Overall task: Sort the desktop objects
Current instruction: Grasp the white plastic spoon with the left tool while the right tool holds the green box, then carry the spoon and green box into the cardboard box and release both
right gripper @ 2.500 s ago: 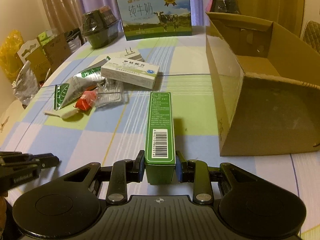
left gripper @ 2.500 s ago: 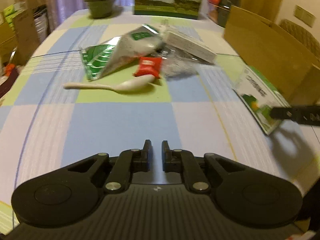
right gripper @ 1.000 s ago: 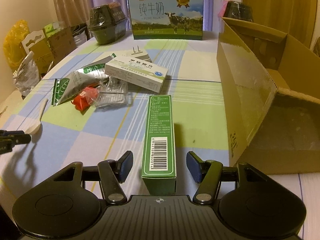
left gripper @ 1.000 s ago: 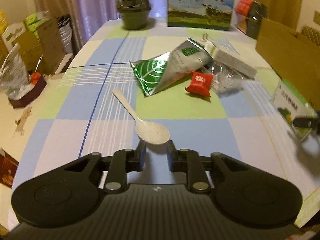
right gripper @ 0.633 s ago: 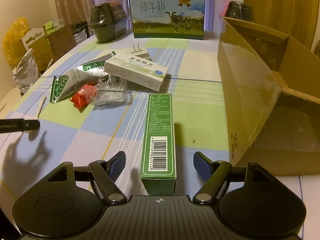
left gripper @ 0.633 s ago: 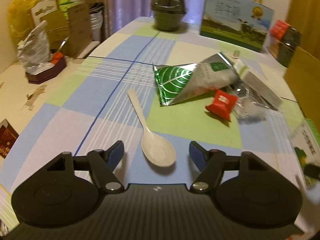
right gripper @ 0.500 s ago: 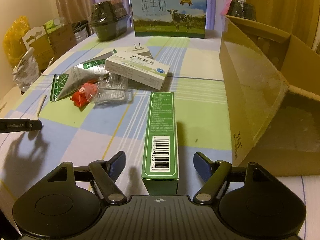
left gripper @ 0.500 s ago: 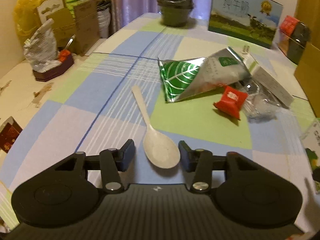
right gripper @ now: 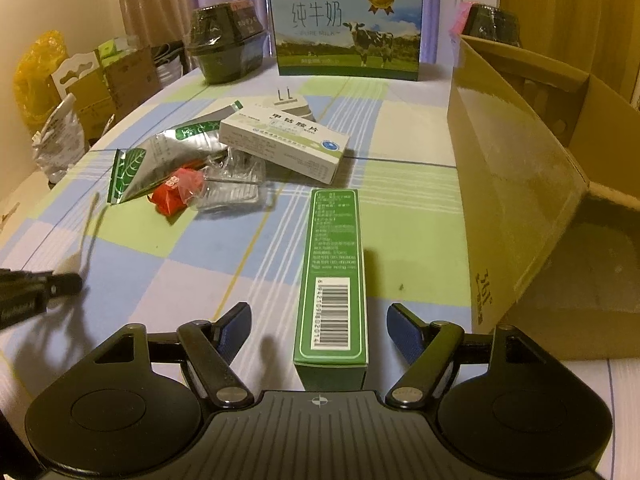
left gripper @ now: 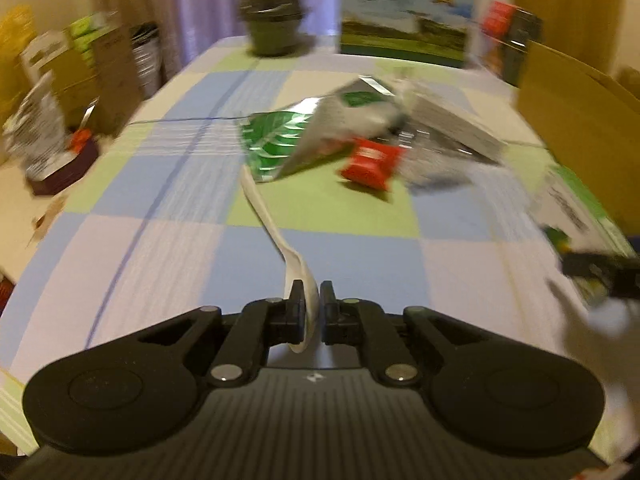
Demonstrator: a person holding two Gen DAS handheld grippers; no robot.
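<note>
White plastic, the spoon (left gripper: 280, 236) is pinched by its bowl in the left gripper (left gripper: 308, 312), turned on edge, its handle reaching out over the checked bench (left gripper: 168, 264) toward the foil pouch (left gripper: 312, 136) and red packet (left gripper: 370, 162) near the bench's middle. The grip sits on a thin curved bowl, so I judge the spoon could twist or slip out if swung fast; the blur in this view suggests quick motion.

Nearest in the right wrist view, the right gripper (right gripper: 319, 330) stands wide open with its fingers (right gripper: 236, 326) either side of the green carton (right gripper: 334, 276), touching neither face. The carton lies flat near the bench's near edge, just beside the cardboard box (right gripper: 516, 184) along the right edge.

Only the right view shows the white medicine box (right gripper: 286, 146), clear blister tray (right gripper: 234, 186), plug (right gripper: 290, 102) and milk case (right gripper: 346, 24) sharply, plus the box's open interior; only the left view shows the spoon's clamped bowl.
</note>
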